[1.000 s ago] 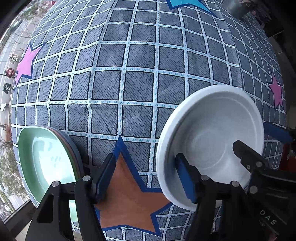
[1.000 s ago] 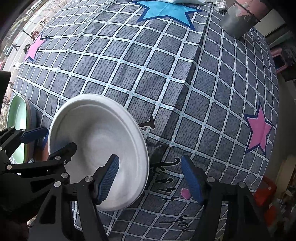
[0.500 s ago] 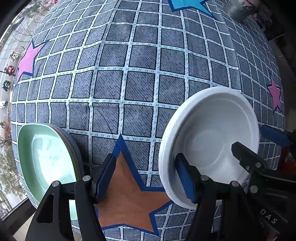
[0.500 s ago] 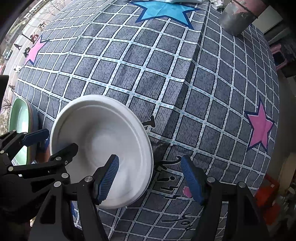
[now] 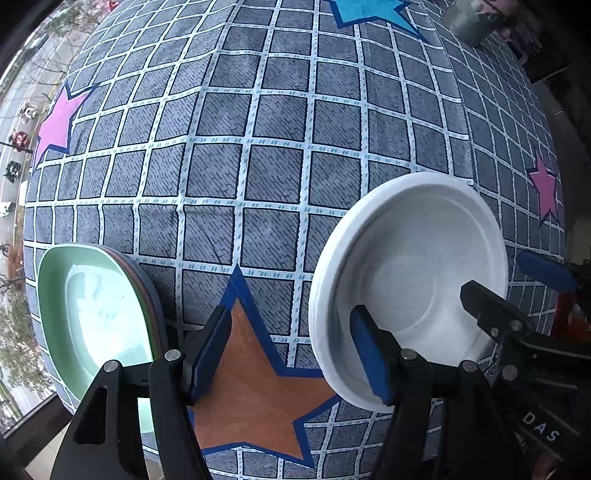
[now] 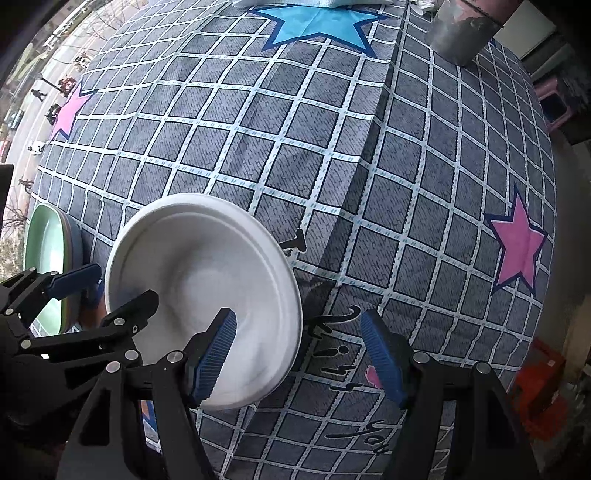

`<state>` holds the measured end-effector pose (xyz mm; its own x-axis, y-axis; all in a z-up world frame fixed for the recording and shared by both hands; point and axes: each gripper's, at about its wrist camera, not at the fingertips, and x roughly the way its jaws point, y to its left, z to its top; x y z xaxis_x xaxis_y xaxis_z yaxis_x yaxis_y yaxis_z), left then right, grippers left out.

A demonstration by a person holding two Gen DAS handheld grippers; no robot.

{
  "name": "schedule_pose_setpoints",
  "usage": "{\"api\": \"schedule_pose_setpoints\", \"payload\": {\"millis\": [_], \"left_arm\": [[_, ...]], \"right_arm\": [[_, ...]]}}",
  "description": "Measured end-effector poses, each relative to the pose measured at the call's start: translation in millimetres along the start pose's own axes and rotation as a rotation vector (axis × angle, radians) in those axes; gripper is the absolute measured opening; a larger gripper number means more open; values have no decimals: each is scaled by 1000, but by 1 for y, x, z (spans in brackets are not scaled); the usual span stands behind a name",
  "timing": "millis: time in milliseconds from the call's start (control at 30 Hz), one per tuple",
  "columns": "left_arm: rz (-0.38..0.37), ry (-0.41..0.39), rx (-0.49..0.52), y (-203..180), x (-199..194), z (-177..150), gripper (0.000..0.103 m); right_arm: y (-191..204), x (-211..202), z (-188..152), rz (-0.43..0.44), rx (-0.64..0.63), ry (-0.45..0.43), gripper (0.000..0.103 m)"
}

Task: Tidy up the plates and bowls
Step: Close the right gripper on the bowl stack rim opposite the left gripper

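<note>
Overhead, both grippers point straight down at the grey checked tablecloth point(image 5: 280, 192). The left gripper point(image 5: 291, 350) hangs with its blue pads well apart and nothing between them but the orange star point(image 5: 251, 391) printed on the cloth; its right finger point(image 5: 369, 354) overlaps the near rim of the white plate point(image 5: 410, 280) in the picture, though whether it touches that rim cannot be told. The right gripper point(image 6: 299, 354) stands just as wide, gripping nothing, with its left finger point(image 6: 214, 354) over the plate's near right edge and its right finger over bare cloth with black lettering. In the left wrist view the right gripper point(image 5: 517, 291) shows at the right edge, one black finger crossing the plate's bowl.

The white plate lies on the cloth between the two tools, right of the orange star. A stack of plates with a pale green plate point(image 5: 92, 314) on top sits at the near left corner of the table, well apart from the white one.

The stack's near end is hidden behind the left gripper's body, and the plates under the green one show only as thin coloured edges. A grey cylinder point(image 6: 461, 29) at the far right is cut off by the frame.
</note>
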<state>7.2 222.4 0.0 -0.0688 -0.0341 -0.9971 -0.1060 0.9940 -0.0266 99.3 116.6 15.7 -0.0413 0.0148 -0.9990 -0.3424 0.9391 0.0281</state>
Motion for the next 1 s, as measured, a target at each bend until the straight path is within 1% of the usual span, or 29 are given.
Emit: {"api": "schedule_pose_setpoints", "payload": {"millis": [167, 433, 500, 533, 567, 600, 633, 700, 767, 833, 900, 1000], "left_arm": [[-1, 2, 0, -5, 1, -1, 70], [1, 9, -5, -1, 3, 3, 71], [-9, 23, -17, 1, 8, 3, 68], [-28, 39, -30, 2, 12, 3, 66], [-69, 52, -44, 4, 16, 2, 50], [-110, 66, -51, 4, 18, 1, 28], [-122, 67, -46, 2, 17, 0, 27], [-94, 52, -17, -3, 13, -1, 27], [-105, 47, -11, -4, 10, -1, 27], [-104, 36, -6, -5, 5, -1, 27], [-99, 27, -1, -6, -1, -1, 27], [-110, 10, 6, -7, -14, -1, 25]], "right_arm": [[6, -1, 0, -1, 7, 3, 72], [12, -1, 0, -2, 11, 2, 72], [13, 1, 1, 7, 12, 10, 72], [14, 4, 1, 19, 16, 22, 69], [14, 7, 1, 48, 24, 38, 43], [14, 14, 1, 107, 34, 72, 25], [15, 18, 0, 123, 41, 99, 18], [20, 15, -1, 104, 24, 85, 18], [21, 11, -3, 103, 25, 72, 18], [20, 6, -4, 119, 37, 63, 18], [21, 2, -5, 114, 33, 54, 18], [18, -11, -6, 119, 46, 40, 18]]}}
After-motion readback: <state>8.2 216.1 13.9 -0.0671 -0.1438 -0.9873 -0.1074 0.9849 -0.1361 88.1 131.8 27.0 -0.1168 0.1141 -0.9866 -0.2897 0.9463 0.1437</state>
